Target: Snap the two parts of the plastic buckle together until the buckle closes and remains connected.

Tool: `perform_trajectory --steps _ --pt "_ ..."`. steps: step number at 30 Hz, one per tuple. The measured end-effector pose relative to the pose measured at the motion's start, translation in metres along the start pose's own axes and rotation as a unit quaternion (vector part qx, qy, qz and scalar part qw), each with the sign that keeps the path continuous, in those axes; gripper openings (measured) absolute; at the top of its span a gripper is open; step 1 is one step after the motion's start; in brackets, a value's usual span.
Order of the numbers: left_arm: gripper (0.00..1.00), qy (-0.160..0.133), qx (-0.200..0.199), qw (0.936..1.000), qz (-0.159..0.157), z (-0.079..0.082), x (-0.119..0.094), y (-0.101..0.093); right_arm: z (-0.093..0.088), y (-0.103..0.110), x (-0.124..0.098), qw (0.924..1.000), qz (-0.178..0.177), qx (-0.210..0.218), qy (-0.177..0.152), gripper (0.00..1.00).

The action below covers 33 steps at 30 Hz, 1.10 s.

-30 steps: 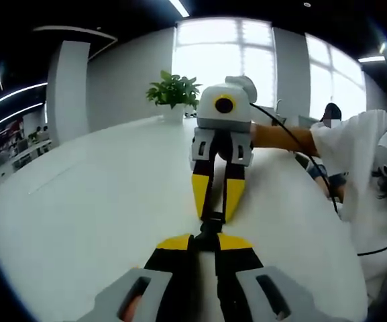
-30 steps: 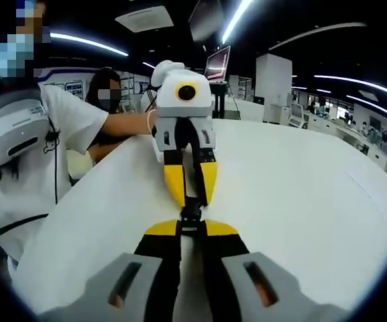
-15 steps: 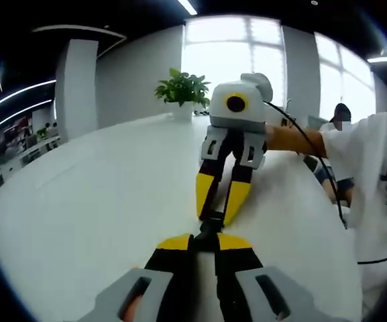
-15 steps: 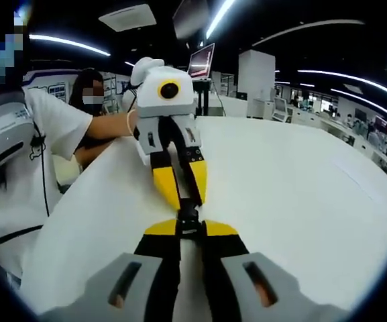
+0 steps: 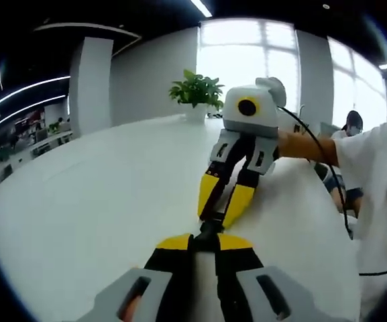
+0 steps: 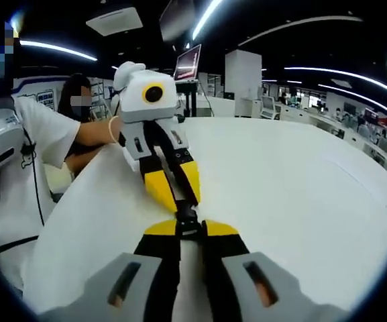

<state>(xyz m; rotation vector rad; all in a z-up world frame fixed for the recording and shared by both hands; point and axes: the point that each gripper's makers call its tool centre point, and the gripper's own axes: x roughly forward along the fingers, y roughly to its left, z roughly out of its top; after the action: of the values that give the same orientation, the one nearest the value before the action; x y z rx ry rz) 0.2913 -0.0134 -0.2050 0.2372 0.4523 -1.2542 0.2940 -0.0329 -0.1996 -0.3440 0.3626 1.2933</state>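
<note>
buckle (image 5: pixel 208 229) | mostly hidden between both grippers' jaws | closure unclear

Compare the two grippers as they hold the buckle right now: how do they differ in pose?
In the left gripper view, the right gripper comes in leaning to the right; in the right gripper view, the left gripper leans to the left. Shared: both have yellow-tipped jaws closed on the black buckle, meeting tip to tip above the white table.

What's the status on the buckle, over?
Left gripper and right gripper shut on black buckle, tip to tip above white table. Latch state not visible. Nothing in the way.
</note>
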Motion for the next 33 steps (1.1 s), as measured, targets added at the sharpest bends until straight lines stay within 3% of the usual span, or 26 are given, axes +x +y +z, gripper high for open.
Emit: perform_trajectory --steps 5,9,23,33 --pt "0.15 -0.015 -0.003 0.9999 -0.005 0.003 0.004 0.001 -0.002 -0.005 -0.004 0.9997 0.004 0.019 -0.012 0.13" --pt "0.31 -0.014 -0.001 0.9998 -0.015 0.004 0.005 -0.003 -0.003 -0.005 -0.005 0.9995 0.007 0.016 -0.025 0.19" --pt "0.24 -0.001 0.018 0.9998 -0.003 0.001 0.000 0.007 -0.006 -0.005 -0.010 0.9996 0.007 -0.008 -0.024 0.17" --pt "0.12 -0.005 0.028 0.9993 -0.023 0.001 0.002 0.000 -0.006 -0.002 -0.011 0.9995 0.006 -0.008 -0.029 0.13"
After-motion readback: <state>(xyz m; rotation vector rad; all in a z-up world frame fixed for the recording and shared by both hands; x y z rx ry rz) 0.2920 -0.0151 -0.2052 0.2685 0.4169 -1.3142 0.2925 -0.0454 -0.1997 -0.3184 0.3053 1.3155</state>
